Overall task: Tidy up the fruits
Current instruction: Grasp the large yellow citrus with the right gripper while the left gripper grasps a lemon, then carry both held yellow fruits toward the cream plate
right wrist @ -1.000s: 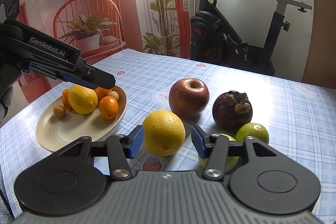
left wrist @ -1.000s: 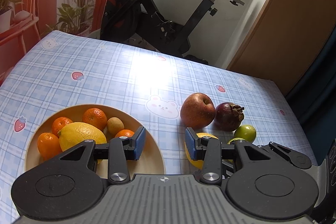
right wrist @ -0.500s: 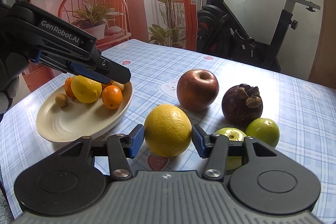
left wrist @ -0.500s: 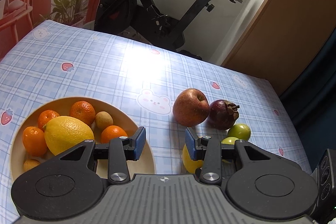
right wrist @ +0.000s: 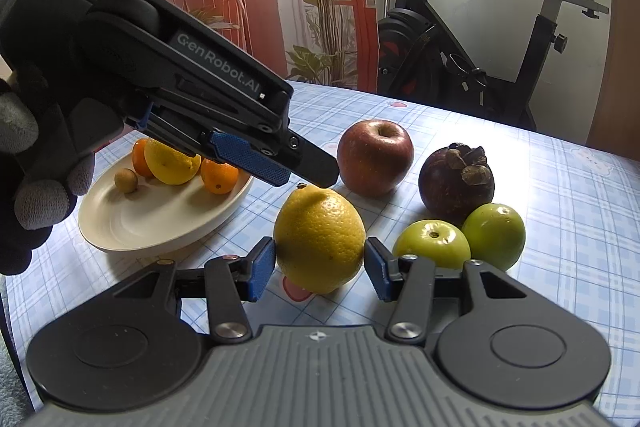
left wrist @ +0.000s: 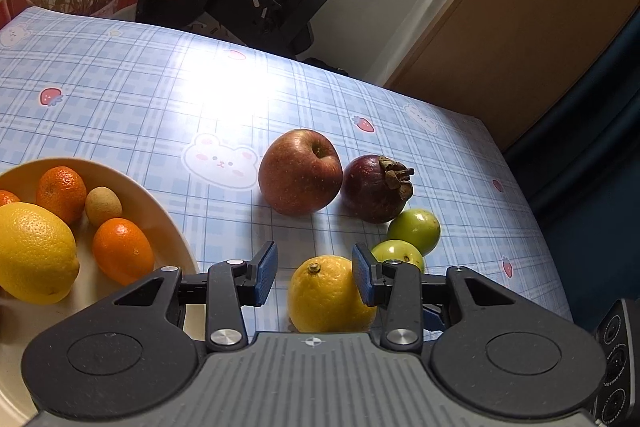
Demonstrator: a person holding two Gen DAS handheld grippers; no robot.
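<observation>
the left gripper (right wrist: pixel 310 169) bears "genrobot.ai" in pale letters along its black arm. its housing behind shows "das" and small lines of print, only partly readable.

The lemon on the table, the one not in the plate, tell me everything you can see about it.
The lemon on the table is bright yellow with dimpled, slightly glossy peel and a small dark stem nub at its top. It rests on the blue plaid tablecloth, beside the cream plate and in front of the red apple. The right gripper has a blue pad close on each side of it; whether they press cannot be told. The left gripper hangs just above it, open and not touching.
</observation>
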